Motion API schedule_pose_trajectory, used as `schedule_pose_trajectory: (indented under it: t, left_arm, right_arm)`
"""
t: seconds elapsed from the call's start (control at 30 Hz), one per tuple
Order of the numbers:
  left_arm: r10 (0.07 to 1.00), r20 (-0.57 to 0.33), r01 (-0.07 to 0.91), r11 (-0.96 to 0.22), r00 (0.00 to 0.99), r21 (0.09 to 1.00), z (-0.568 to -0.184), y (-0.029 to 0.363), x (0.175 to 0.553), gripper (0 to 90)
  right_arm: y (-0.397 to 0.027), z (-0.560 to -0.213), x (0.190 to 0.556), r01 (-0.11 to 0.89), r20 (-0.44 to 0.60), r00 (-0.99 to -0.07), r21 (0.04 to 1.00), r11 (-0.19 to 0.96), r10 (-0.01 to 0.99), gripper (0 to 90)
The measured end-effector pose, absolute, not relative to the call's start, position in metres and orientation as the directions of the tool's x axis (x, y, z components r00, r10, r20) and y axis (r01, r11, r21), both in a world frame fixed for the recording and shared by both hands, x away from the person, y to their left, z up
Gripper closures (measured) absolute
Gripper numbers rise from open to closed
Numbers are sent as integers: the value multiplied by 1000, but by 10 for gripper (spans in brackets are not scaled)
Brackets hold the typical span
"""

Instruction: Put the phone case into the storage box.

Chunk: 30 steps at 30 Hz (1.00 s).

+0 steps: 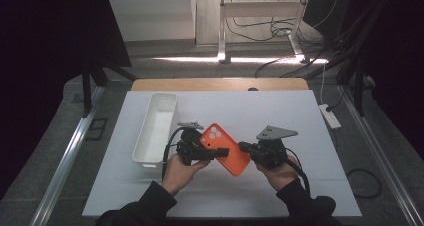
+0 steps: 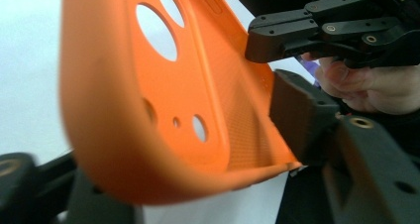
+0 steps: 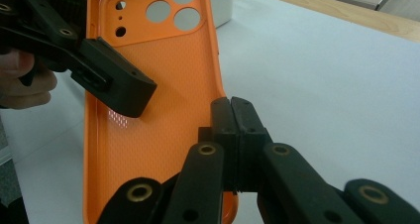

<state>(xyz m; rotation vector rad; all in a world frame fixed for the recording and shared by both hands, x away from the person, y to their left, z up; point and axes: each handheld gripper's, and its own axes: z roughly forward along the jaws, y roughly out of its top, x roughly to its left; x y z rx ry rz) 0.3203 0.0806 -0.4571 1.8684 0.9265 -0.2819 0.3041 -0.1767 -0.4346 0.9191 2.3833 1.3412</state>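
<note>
An orange phone case (image 1: 234, 162) with round camera holes hangs above the white table between my two grippers. My left gripper (image 1: 220, 152) is shut on the case, one jaw on the textured inside and the other behind it; the case (image 2: 198, 85) sits tilted between these jaws in the left gripper view. My right gripper (image 1: 243, 147) is shut, pads pressed together, its tip against the case's long side rim. In the right gripper view its shut jaws (image 3: 232, 116) overlap that rim of the case (image 3: 163, 135), and the left gripper's jaw lies across the case's inside.
A long white bin (image 1: 155, 128) stands on the white table sheet (image 1: 280, 116) just left of my left hand. The wooden table edge (image 1: 220, 84) runs along the far side. A white power strip (image 1: 330, 115) lies off the table's right edge.
</note>
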Motion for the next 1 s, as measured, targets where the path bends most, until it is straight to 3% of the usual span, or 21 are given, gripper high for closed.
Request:
schedule_pose_trajectory:
  t: [0.57, 0.9, 1.0]
  left_arm:
    - [429, -643, 757, -176, 634, 630, -462, 81, 320, 851]
    - [441, -622, 744, -187, 647, 641, -460, 83, 320, 872]
    - [447, -605, 734, -205, 659, 647, -458, 85, 321, 871]
  right_arm:
    - [-176, -437, 304, 398, 79, -765, 839, 373, 639, 889]
    - [-176, -435, 304, 395, 87, -779, 836, 379, 621, 851]
    - [-177, -433, 304, 388, 81, -790, 833, 394, 608, 777]
